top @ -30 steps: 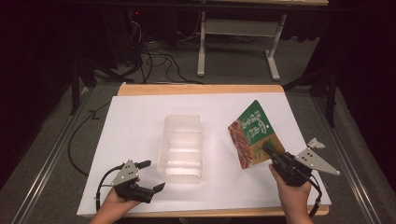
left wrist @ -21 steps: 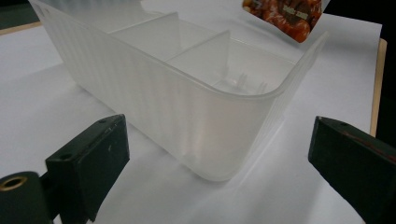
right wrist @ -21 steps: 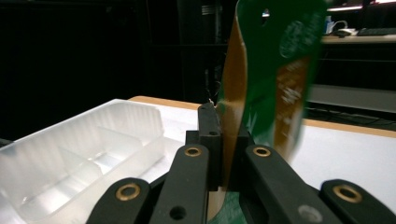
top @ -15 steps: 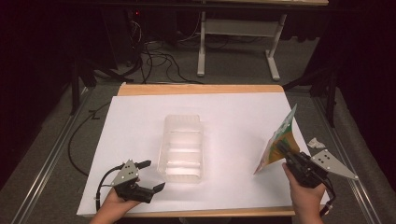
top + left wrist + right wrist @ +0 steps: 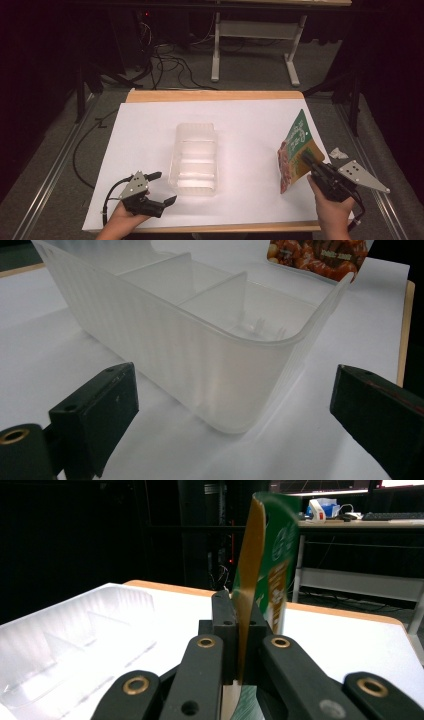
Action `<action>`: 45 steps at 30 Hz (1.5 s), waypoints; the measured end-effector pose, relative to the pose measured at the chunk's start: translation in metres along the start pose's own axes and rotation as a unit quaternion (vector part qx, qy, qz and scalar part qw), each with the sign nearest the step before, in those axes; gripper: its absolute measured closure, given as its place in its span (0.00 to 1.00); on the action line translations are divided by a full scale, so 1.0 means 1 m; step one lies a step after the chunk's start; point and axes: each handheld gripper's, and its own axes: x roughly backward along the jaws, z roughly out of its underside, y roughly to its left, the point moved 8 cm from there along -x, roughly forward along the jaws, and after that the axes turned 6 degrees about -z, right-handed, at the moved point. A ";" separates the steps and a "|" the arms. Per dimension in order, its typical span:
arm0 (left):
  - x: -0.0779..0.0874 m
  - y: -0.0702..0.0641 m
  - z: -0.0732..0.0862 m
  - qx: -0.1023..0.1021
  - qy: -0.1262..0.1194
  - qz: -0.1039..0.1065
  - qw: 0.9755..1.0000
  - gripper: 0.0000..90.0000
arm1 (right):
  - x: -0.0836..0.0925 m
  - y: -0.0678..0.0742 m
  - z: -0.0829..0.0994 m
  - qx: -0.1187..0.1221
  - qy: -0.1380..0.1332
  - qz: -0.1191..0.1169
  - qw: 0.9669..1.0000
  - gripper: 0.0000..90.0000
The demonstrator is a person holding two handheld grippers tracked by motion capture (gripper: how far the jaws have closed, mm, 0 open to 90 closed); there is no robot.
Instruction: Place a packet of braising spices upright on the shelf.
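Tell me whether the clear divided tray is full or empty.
Empty: the clear divided tray shows bare compartments in the left gripper view.

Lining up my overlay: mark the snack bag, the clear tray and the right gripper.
snack bag [image 5: 296, 140], high view, green upper panel.
clear tray [image 5: 195, 131], high view, far rim.
right gripper [image 5: 309, 161], high view, jaw tips shut on bag.

My left gripper [image 5: 159, 187] sits low at the near left, jaws spread wide, held in my left hand [image 5: 122, 220]. My right gripper [image 5: 306, 157] is raised at the near right, jaws clamped on a snack packet [image 5: 296, 145], my right hand [image 5: 331, 212] below it.
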 end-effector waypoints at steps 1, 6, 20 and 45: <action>0.000 0.000 0.000 0.000 0.000 0.000 1.000 0.07 | 0.000 0.000 0.000 0.001 0.000 -0.001 1.000 1.00; 0.000 0.000 0.000 0.000 0.000 0.000 1.000 0.07 | 0.000 -0.001 0.000 -0.004 -0.001 0.001 1.000 1.00; 0.000 0.000 0.000 -0.002 0.000 0.001 1.000 0.07 | 0.001 -0.005 0.006 -0.017 -0.003 0.009 1.000 0.89; 0.002 0.001 0.000 -0.004 -0.001 -0.001 1.000 0.07 | -0.008 -0.013 0.035 -0.024 0.087 0.017 0.996 1.00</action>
